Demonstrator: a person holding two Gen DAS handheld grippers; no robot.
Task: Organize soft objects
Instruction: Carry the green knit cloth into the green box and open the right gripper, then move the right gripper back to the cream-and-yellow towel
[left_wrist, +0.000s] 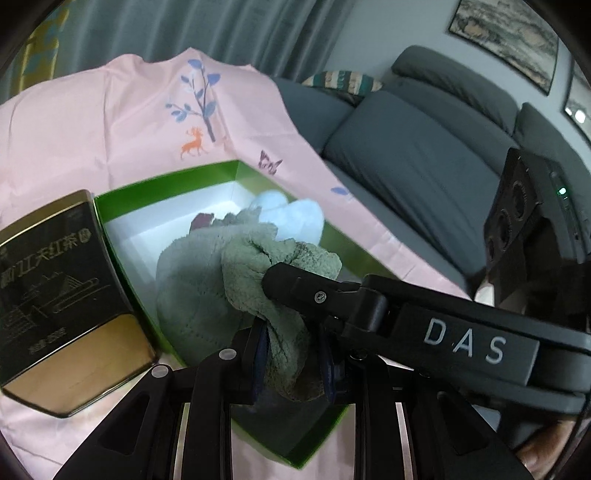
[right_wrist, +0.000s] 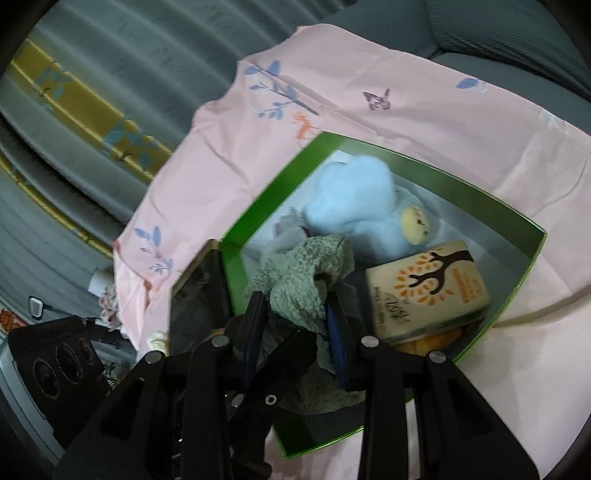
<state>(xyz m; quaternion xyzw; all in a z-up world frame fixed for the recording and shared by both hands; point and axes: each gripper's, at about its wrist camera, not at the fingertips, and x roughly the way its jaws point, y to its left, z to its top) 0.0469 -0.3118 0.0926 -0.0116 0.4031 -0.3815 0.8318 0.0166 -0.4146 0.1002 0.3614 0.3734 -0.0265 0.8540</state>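
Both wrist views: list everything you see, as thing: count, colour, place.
towel: one, grey-green, over the green box, clamped by both grippers
green box: one, white inside, on the pink cloth
plush toy: one, light blue, in the box
carton: one, cream with tree print, in the box
tin: one, black and gold, beside the box
pink cloth: one, printed, under everything
sofa: one, grey, behind
left hand-held gripper: shut on towel
right hand-held gripper: shut on towel

A towel (right_wrist: 303, 280), plush toy (right_wrist: 354, 199) and carton (right_wrist: 428, 291) lie in the box (right_wrist: 517, 266) on the cloth (right_wrist: 406, 110).
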